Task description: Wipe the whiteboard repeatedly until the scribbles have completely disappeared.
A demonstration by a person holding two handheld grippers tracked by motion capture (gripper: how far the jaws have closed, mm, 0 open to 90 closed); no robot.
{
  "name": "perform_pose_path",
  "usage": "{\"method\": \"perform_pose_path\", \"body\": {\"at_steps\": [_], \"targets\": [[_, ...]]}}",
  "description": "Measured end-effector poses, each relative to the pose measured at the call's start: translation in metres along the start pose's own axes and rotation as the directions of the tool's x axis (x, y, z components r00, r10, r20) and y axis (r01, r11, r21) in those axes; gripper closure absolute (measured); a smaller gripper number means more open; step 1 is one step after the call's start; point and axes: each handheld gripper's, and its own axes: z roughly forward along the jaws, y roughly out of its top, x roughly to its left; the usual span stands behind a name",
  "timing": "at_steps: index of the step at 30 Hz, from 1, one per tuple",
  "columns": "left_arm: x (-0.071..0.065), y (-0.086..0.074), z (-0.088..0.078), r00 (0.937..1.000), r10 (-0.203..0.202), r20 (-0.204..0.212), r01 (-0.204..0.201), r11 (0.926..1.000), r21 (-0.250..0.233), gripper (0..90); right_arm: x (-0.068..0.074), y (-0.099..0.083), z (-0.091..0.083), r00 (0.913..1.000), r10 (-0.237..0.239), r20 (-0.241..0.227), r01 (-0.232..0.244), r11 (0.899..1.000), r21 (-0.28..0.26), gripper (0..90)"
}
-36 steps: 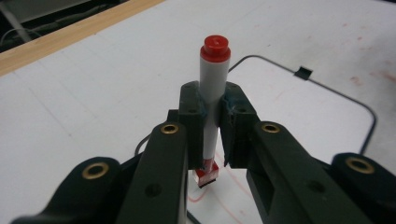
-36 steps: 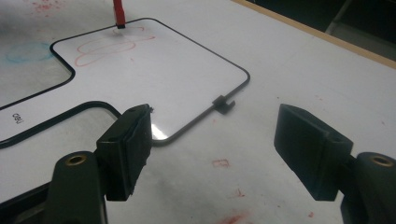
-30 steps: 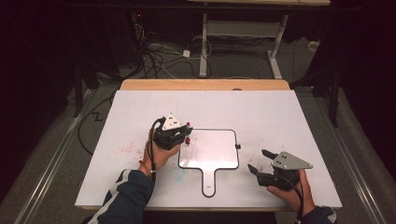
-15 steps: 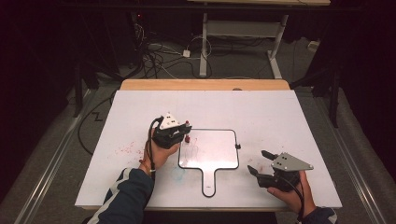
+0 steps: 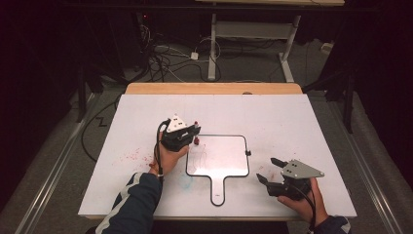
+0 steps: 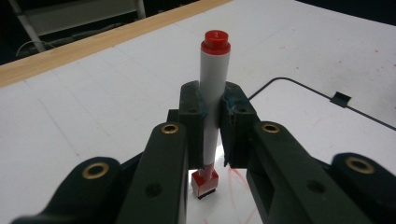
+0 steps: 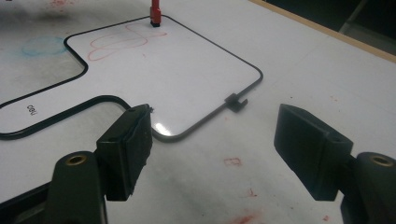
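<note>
Marker count: one red-capped white dry-erase marker [image 6: 213, 100], one small paddle-shaped whiteboard with a black rim and handle [image 5: 221, 168], two handheld grippers. Left gripper [image 5: 191, 135] is pinching the marker's barrel between its pads, long axis upright, red tip [image 6: 204, 183] pointing down and meeting the whiteboard's far left corner beside red scribbles [image 7: 119, 44]. Right gripper [image 7: 212, 149] is hovering with jaws spread wide, gripping nothing, near the white table's [image 5: 292, 122] near right corner, just off the whiteboard's right edge.

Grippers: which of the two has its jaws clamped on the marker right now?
The left gripper, at the small whiteboard's near-left corner: its jaws are shut on the upright red marker. The right gripper rests beside the board with jaws open and empty.
</note>
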Motion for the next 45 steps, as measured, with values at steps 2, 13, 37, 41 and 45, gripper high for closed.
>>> {"method": "perform_pose_path", "body": {"at_steps": [2,13,37,41,45], "targets": [[-0.003,0.0,0.001,0.9999,0.006,0.015,-0.006,1.0,-0.004,78.8,0.0,0.0,0.0,1.0,-0.002,-0.001,0.002,1.0,0.0,28.8],[-0.006,-0.001,0.003,0.9998,-0.007,0.019,0.007,0.9998,-0.016,78.8,0.001,0.0,-0.001,1.0,-0.009,0.0,0.009,1.0,0.002,28.8],[-0.021,0.003,0.004,0.9982,0.0,0.06,0.0,1.0,0.005,78.8,0.0,0.0,0.0,1.0,-0.002,-0.009,0.002,1.0,0.008,28.9],[-0.026,0.004,0.005,0.9972,0.021,0.072,-0.022,0.9997,0.014,78.8,0.002,0.001,0.0,0.9999,-0.006,-0.013,0.006,1.0,0.008,28.9],[-0.022,0.005,-0.001,0.9981,0.032,0.052,-0.034,0.9986,0.04,78.8,0.002,0.0,0.0,0.9998,-0.01,-0.014,0.01,1.0,0.011,28.9]]}}
